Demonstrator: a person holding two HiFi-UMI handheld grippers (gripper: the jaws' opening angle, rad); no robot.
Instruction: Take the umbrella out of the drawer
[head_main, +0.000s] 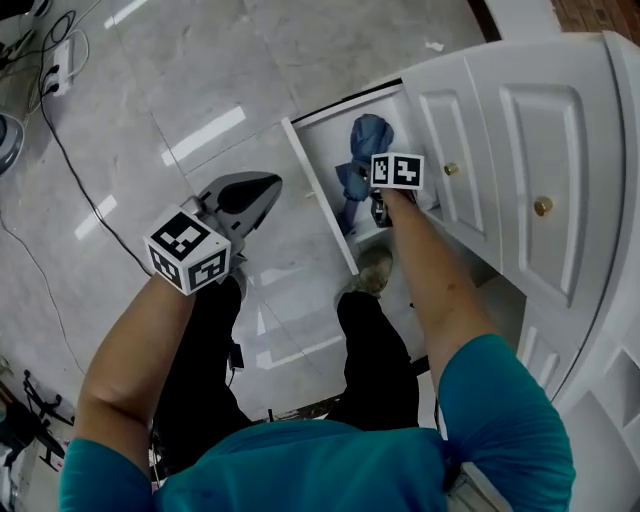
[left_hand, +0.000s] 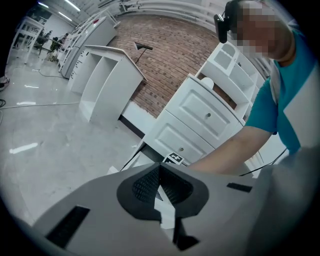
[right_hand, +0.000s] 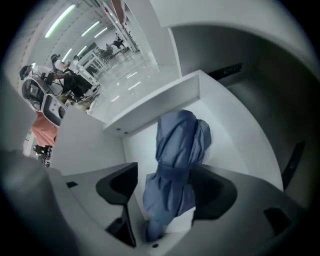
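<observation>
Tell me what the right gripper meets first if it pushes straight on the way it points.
Most likely the blue umbrella in the open drawer; it already sits between the open jaws of the right gripper.

glossy grey marble floor (head_main: 180, 90), a black cable (head_main: 60, 148) trailing from a white power strip (head_main: 57, 60) at ten o'clock. brass knob (head_main: 543, 206) on white cabinet door (head_main: 560, 130) at three o'clock. brick wall (left_hand: 170, 55) behind open white shelf unit (left_hand: 107, 82).
</observation>
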